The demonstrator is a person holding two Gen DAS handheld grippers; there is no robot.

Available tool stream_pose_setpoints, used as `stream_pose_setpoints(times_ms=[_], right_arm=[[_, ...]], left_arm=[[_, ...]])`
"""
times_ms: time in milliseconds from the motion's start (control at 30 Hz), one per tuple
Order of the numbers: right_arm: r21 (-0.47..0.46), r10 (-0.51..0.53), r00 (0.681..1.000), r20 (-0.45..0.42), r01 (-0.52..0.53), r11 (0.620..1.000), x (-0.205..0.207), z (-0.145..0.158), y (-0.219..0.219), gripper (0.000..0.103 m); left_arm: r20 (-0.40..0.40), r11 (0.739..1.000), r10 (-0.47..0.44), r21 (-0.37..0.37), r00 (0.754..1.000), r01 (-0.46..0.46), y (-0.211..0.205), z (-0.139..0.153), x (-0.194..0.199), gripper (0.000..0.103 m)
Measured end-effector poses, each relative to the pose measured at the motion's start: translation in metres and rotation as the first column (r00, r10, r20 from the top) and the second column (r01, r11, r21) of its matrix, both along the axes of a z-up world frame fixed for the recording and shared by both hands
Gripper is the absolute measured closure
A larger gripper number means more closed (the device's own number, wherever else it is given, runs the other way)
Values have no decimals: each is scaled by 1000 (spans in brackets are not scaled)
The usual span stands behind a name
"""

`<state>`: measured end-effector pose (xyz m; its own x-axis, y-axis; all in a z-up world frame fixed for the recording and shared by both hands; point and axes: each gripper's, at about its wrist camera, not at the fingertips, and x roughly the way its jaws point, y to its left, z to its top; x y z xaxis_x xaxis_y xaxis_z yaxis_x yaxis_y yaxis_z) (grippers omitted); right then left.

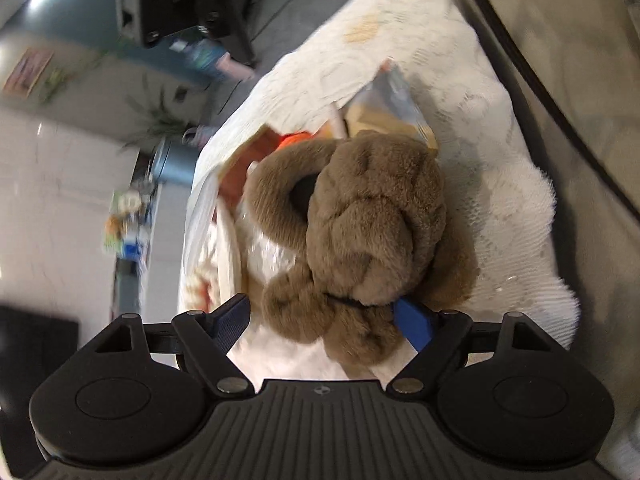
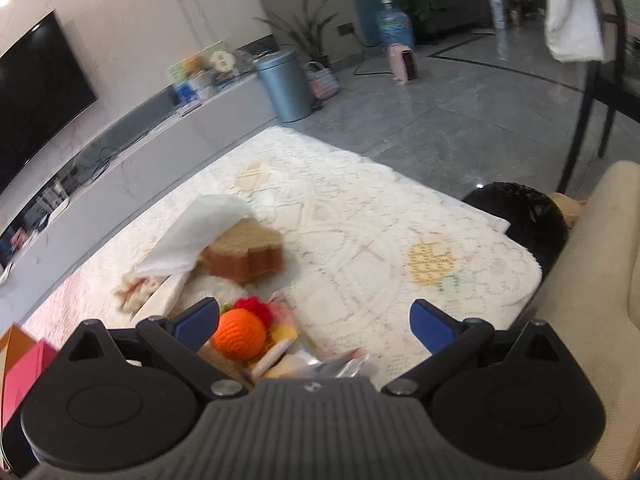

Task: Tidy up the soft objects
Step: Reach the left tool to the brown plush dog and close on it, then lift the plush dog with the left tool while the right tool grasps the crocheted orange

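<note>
The left gripper (image 1: 326, 316) stands with jaws wide, the brown plush toy (image 1: 360, 232) between and ahead of them, seemingly unpinched. It looks light and squashy; its narrow limb suits gripping. The right gripper (image 2: 316, 324) gapes empty.

Grey tiled floor (image 2: 460, 120), white rug (image 2: 360, 216), wall-mounted TV (image 2: 36, 96).

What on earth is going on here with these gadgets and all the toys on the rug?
A person is tidying soft things with a hand-held tool in each hand. The left tool has a brown plush toy between its blue fingers, above a pile of bits on the white rug; whether it is squeezed tight is unclear. The right tool is open and holds nothing, hovering over an orange knitted ball, a tissue and a brown cushion.
</note>
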<state>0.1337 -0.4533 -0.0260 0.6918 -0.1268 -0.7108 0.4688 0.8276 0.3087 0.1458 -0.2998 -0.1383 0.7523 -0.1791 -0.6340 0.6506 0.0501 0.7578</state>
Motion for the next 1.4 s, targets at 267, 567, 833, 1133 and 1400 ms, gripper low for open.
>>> stream_pose_setpoints(times_ms=[267,567,833,1133,1400], right_arm=[[39,-83,996,-22,84,996,-2,-8,-18,3],[32,-76,996,-44,78,996,1,-14,-19,3],[81,-26,998,-66,31,996,1,-19,-26,3],[-1,88,995,-40,-89,996,8,-15,2,9],[-236,314,946,-84,-325,916,15,-18,57,20]], left_arm=[[-28,970,-193,143,981,195,-4,-26,8,5],[-128,975,-139,158,982,158,-11,-28,15,43],[-214,996,60,-58,975,-74,-3,10,23,49],[-493,823,312,-288,813,-490,38,43,22,49],[-538,677,367,-405,759,-614,63,32,10,35]])
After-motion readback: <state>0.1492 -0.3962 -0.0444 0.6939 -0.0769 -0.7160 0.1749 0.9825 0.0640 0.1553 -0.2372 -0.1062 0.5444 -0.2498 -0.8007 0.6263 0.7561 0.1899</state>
